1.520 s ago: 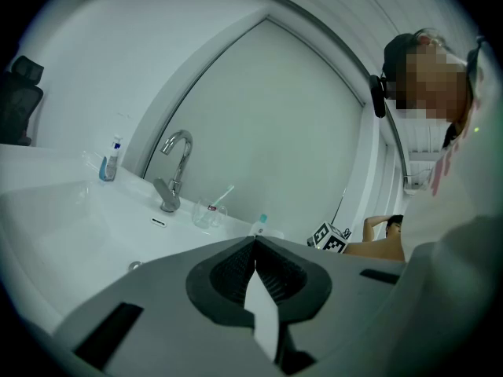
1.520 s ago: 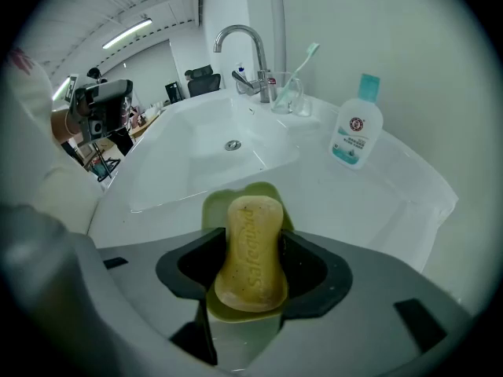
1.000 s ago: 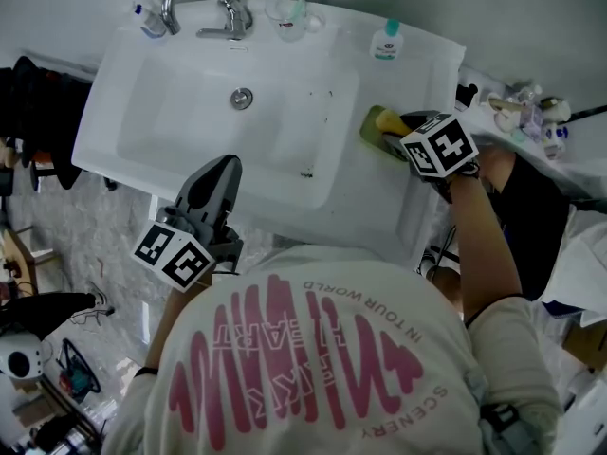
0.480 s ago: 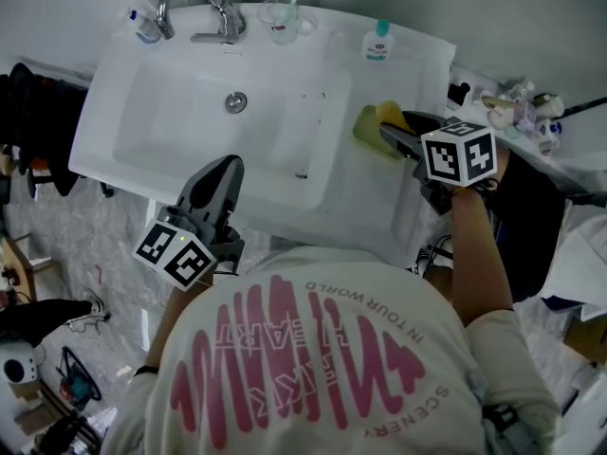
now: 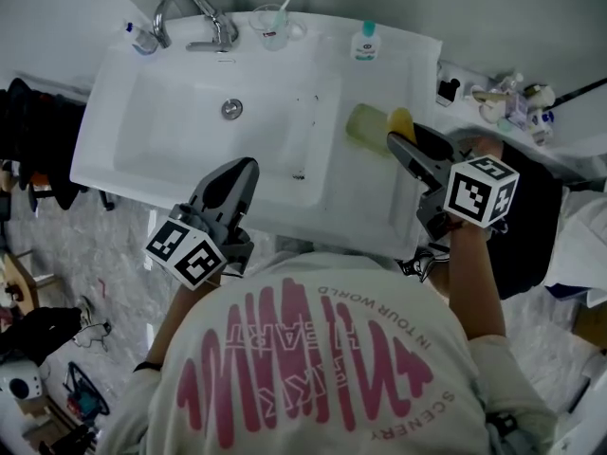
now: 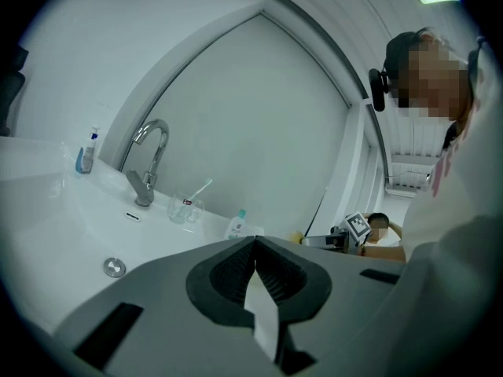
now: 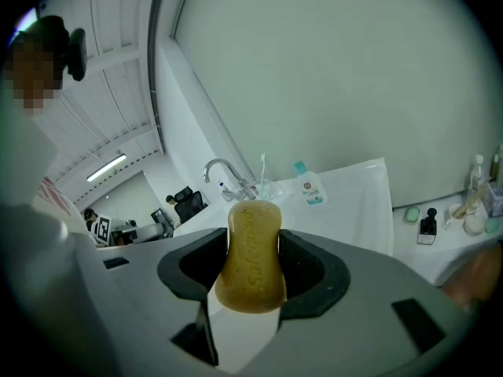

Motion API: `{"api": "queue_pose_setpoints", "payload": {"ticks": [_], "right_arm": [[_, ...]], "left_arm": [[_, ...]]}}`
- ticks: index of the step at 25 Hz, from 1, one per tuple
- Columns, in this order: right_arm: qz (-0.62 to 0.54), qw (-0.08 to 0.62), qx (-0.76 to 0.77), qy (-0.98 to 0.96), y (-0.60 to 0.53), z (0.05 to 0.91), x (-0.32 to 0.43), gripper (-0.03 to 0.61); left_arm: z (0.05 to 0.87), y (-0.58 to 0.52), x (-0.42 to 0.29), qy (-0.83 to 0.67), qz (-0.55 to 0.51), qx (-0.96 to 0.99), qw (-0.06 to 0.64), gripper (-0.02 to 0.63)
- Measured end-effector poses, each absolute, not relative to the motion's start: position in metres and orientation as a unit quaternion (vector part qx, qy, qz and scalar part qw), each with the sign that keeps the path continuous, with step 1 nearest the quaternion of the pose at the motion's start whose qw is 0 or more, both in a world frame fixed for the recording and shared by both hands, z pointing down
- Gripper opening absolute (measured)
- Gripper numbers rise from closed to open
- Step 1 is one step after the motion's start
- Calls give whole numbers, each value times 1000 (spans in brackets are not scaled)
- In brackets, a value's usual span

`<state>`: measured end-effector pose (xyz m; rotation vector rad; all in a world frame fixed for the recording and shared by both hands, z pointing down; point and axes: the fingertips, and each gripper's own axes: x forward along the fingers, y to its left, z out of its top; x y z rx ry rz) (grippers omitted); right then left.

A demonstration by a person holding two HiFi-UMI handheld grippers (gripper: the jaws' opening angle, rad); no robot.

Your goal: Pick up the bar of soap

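The yellow-brown bar of soap stands upright between the pads of my right gripper, which is shut on it. In the head view the soap shows at the tip of the right gripper, held above the right ledge of the white sink, just beside the green soap dish. My left gripper hovers over the sink's front rim with its jaws shut and nothing between them; its pads meet at the tip.
A chrome faucet, a glass with a toothbrush and a small bottle line the sink's back edge. The drain lies in the basin. Small toiletries crowd a shelf to the right.
The right gripper has drawn back from the soap dish toward the sink's front right with the soap in it, uncovering the dish. The left gripper has barely shifted.
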<state>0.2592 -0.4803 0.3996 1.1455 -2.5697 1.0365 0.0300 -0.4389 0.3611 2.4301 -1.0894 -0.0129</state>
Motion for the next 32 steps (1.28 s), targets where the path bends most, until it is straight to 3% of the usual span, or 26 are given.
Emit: {"api": "queue_pose_setpoints", "payload": {"ticks": [5,21,32], "right_arm": [[349,-14,386,-854,-447,379,261,215],[347,-121,432,-824,-357,351,254,216],[307,-127,433,-838,-348,334,236,216]], "left_arm": [[359,-434,39,-360,0,903,234,9],[337,-414,48,-273,7,934,230,9],[330,-406,33,-265,-2,939,220,9]]}}
